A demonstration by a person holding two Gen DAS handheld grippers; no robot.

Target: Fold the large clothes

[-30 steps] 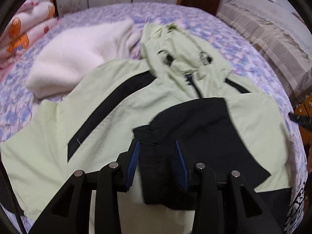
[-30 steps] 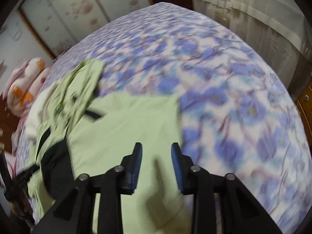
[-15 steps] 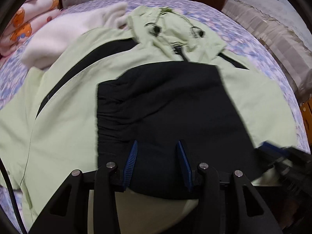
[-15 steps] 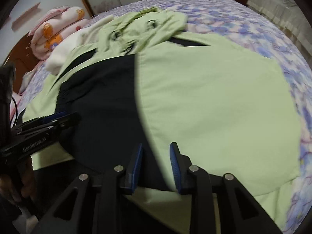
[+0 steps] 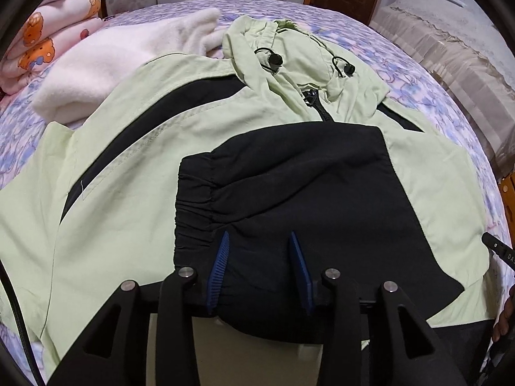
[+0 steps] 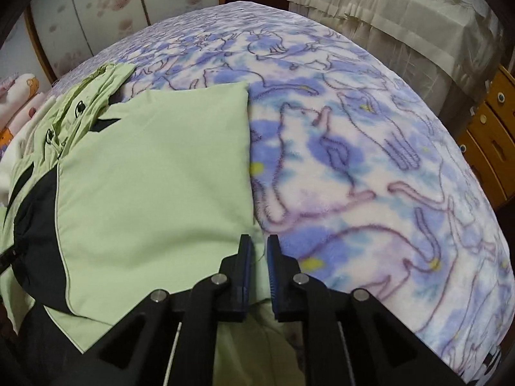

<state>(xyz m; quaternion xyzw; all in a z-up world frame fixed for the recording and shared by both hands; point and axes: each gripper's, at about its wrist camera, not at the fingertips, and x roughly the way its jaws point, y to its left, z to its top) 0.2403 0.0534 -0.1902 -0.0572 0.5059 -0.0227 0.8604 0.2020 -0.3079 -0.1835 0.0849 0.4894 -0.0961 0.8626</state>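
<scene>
Looking along my left gripper [image 5: 259, 270], I see its jaws parted with the black sleeve [image 5: 299, 193] of the pale green jacket [image 5: 122, 199] lying between them; whether the pads pinch it I cannot tell. From my right gripper [image 6: 259, 257], the jaws have just been closing, nearly together on the jacket's green edge [image 6: 154, 173], beside the cat-print blanket [image 6: 370, 167].

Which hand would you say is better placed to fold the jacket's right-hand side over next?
Right, probably: the right gripper has just been closing at the green jacket's outer edge. The left gripper straddles the black sleeve already folded across.
</scene>
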